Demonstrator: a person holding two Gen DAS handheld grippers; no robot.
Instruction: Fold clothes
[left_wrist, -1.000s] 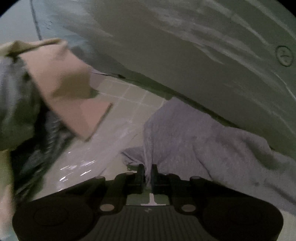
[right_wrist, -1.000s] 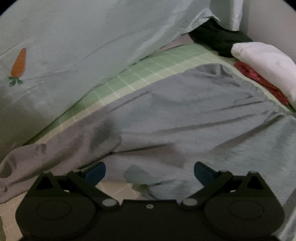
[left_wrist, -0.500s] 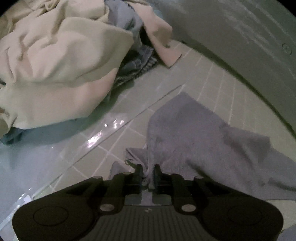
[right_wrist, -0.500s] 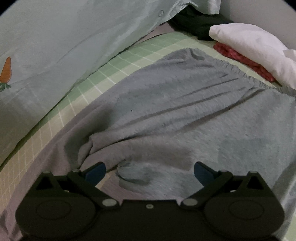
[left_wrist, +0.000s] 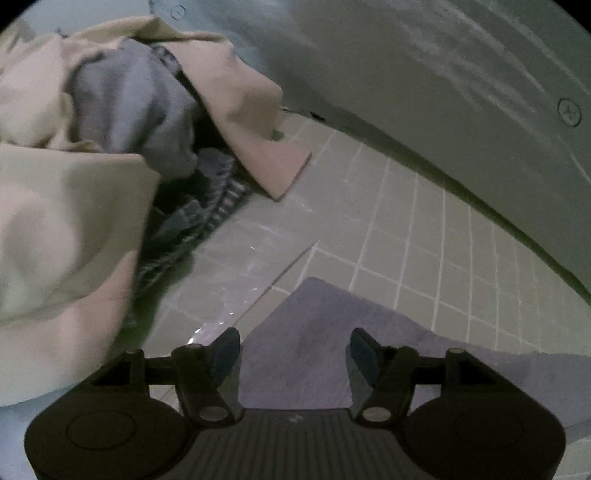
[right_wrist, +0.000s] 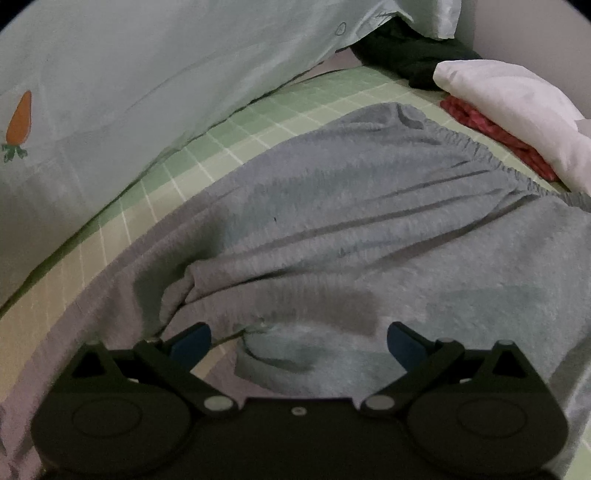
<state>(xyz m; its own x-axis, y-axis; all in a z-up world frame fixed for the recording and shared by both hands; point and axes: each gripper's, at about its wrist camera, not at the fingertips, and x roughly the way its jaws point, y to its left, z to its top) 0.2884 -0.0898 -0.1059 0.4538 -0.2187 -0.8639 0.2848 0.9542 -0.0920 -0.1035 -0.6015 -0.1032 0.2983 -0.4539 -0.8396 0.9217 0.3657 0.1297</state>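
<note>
A grey garment (right_wrist: 369, 229) with an elastic waistband lies spread on the green checked sheet (right_wrist: 258, 122). One corner of it (left_wrist: 306, 343) lies flat in the left wrist view. My left gripper (left_wrist: 293, 349) is open, its fingers either side of that corner, holding nothing. My right gripper (right_wrist: 299, 341) is open and empty just above a folded-over part of the garment.
A heap of beige and blue clothes (left_wrist: 74, 166) lies at the left. A pale pillow with a carrot print (right_wrist: 110, 92) runs along the back. Folded white (right_wrist: 517, 107), red (right_wrist: 491, 129) and dark (right_wrist: 413, 55) clothes sit at the far right.
My left gripper was shut on the garment's corner and has opened, leaving the corner flat. My right gripper stayed open and moved in over the garment.
</note>
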